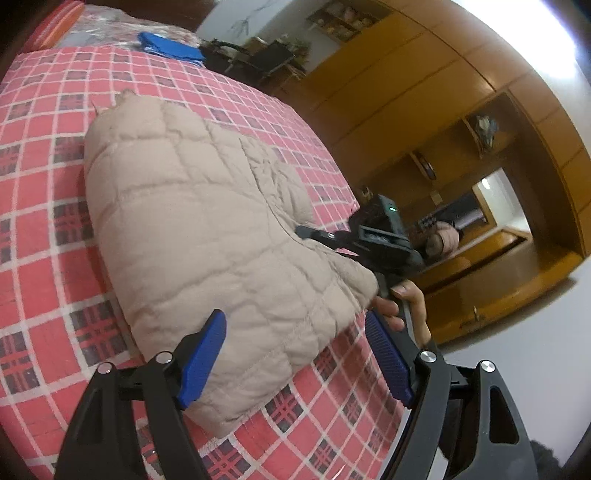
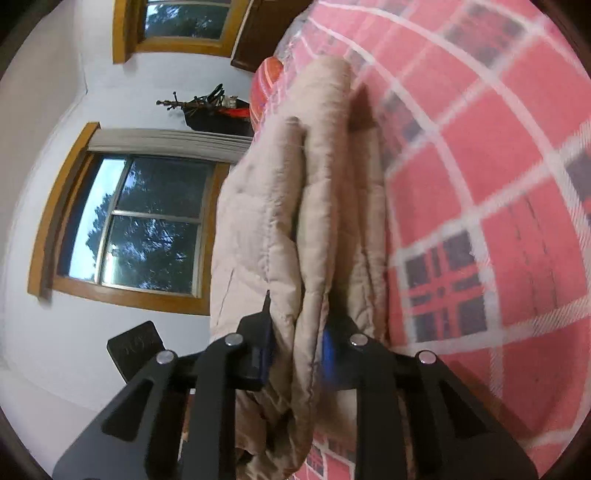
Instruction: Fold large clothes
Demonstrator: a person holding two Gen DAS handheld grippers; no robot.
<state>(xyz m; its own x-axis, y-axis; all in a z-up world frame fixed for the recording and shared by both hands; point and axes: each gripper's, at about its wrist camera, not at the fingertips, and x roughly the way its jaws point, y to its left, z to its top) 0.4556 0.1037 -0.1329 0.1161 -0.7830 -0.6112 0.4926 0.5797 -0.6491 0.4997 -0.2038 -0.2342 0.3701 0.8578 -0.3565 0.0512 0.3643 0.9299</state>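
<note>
A beige quilted jacket (image 1: pixel 207 229) lies folded in a thick bundle on the red plaid bedsheet (image 1: pixel 44 266). My left gripper (image 1: pixel 295 325) stands open at the bundle's near corner, its blue pads (image 1: pixel 203 358) either side of the padded edge without pinching it. A hand holds my right gripper (image 1: pixel 314 233) at the jacket's far right edge. In the right wrist view, the right gripper (image 2: pixel 295 336) is shut on several stacked layers of the jacket (image 2: pixel 280 206), and cloth hides most of its pads.
A folded blue cloth (image 1: pixel 171 48) and an orange striped pillow (image 1: pixel 59 26) lie at the bed's far end. Wooden wardrobes (image 1: pixel 424 92) line the wall beyond the bed's right edge. A window (image 2: pixel 147 221) and a dark chair (image 2: pixel 136 347) show in the right wrist view.
</note>
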